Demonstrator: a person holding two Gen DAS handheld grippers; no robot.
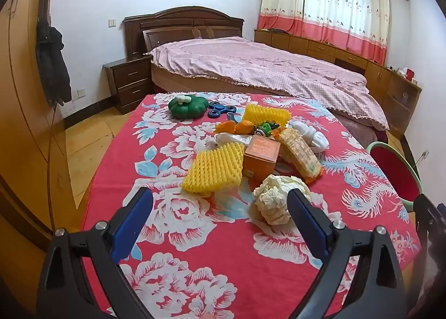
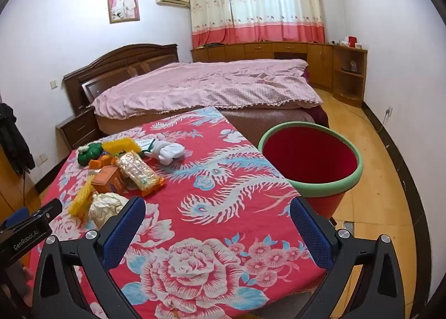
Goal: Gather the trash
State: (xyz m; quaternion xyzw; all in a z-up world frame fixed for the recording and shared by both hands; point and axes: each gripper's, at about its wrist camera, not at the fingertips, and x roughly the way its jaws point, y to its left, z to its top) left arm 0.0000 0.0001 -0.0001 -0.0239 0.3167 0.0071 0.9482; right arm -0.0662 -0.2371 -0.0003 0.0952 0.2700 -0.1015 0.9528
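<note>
A heap of litter lies on the red flowered tablecloth point(image 1: 195, 277): a crumpled paper ball point(image 1: 276, 199) point(image 2: 107, 206), yellow foam nets point(image 1: 213, 168) point(image 1: 264, 115), an orange box point(image 1: 262, 157) point(image 2: 110, 181) and a snack wrapper point(image 1: 301, 154) point(image 2: 139, 172). My left gripper point(image 1: 220, 207) hovers open just short of the foam net and paper ball, holding nothing. My right gripper point(image 2: 217, 216) stands open over bare cloth, the paper ball beside its left finger. A red bin with a green rim point(image 2: 309, 163) point(image 1: 393, 168) stands off the table's right edge.
A green pumpkin toy point(image 1: 188, 106) point(image 2: 89, 153), a blue spinner point(image 1: 221, 110), a small green toy car point(image 1: 267, 126) and white socks point(image 1: 309, 133) point(image 2: 168, 151) also lie on the table. Behind stands a bed with a pink cover point(image 1: 251, 68), a nightstand point(image 1: 128, 82) and low cabinets point(image 2: 278, 53).
</note>
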